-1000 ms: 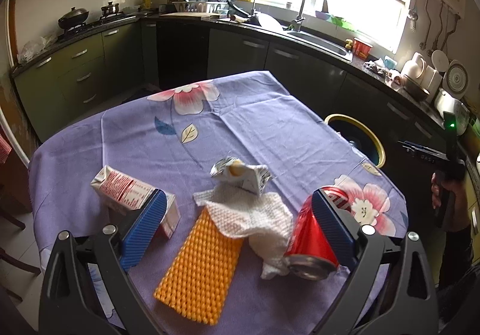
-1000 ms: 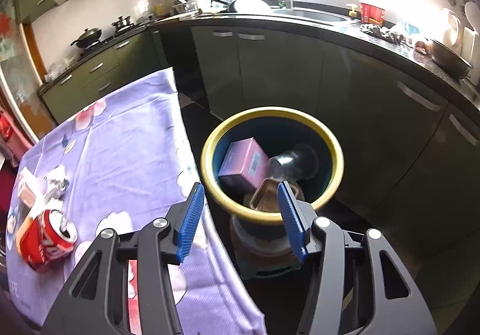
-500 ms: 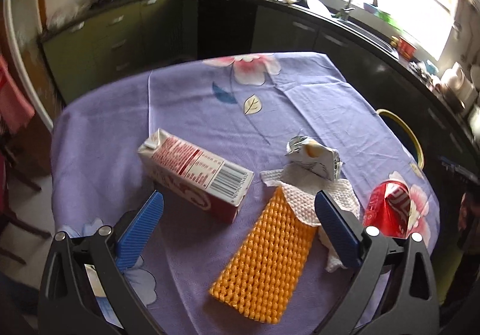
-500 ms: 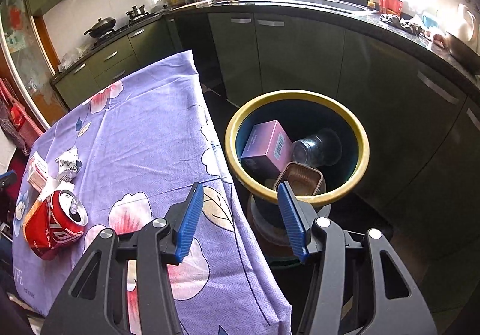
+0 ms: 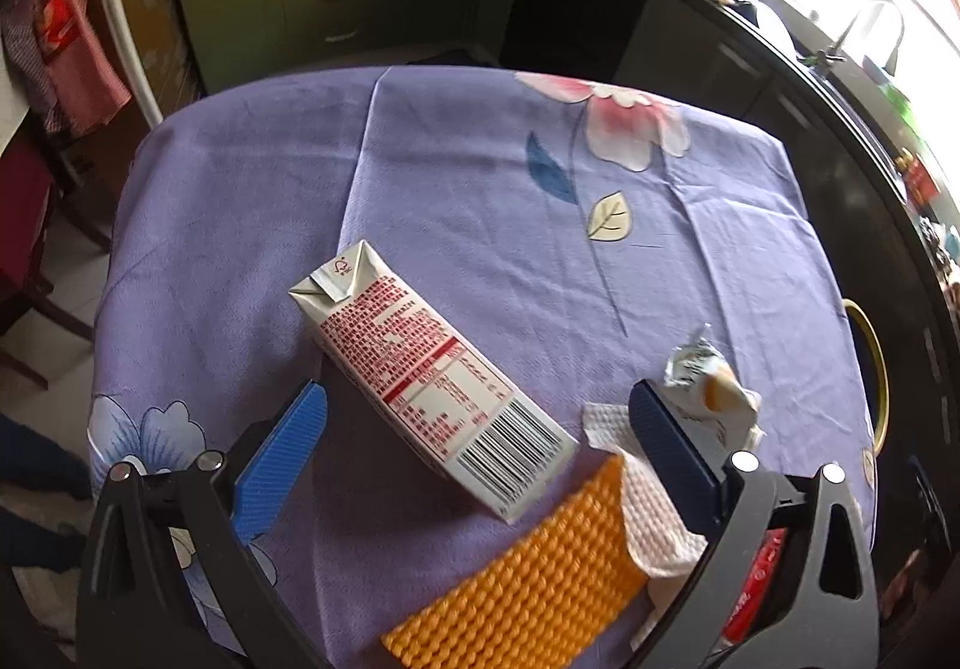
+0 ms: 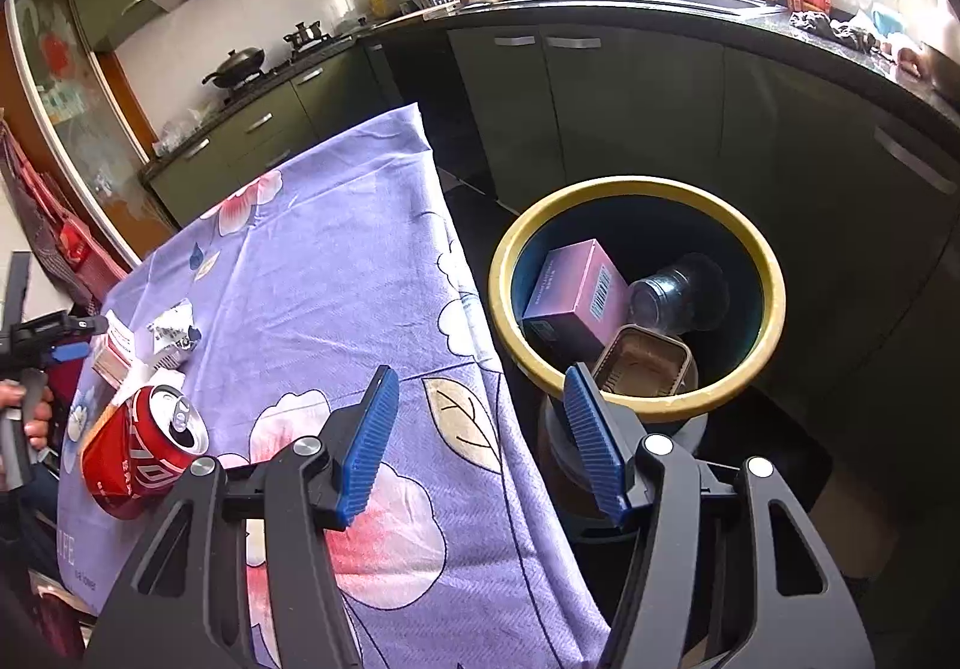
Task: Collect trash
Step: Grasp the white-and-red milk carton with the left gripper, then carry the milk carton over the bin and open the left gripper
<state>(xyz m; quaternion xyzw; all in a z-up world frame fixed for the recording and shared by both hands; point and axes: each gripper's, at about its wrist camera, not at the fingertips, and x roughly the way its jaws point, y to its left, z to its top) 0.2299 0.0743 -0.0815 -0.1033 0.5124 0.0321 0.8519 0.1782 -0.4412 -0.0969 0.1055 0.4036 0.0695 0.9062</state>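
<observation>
A white and red drink carton (image 5: pixel 426 369) lies on the purple floral tablecloth (image 5: pixel 480 189). My left gripper (image 5: pixel 480 429) is open, its jaws standing on either side of the carton's barcode end. An orange textured cloth (image 5: pixel 528 573), a white paper towel (image 5: pixel 648 507) and a crumpled wrapper (image 5: pixel 708 387) lie to the carton's right. A red soda can (image 6: pixel 144 447) lies on its side near the table edge. My right gripper (image 6: pixel 480 435) is open and empty, above the table edge beside the yellow-rimmed bin (image 6: pixel 636 189).
The bin holds a pink box (image 6: pixel 576 291), a clear cup (image 6: pixel 678 291) and a brown tray (image 6: pixel 648 369). Dark green kitchen cabinets (image 6: pixel 660 117) curve round behind the bin. A red chair (image 5: pixel 24 213) stands left of the table.
My left gripper has swung left from the can and now stands astride the carton. My right gripper has drawn back from over the bin towards the table.
</observation>
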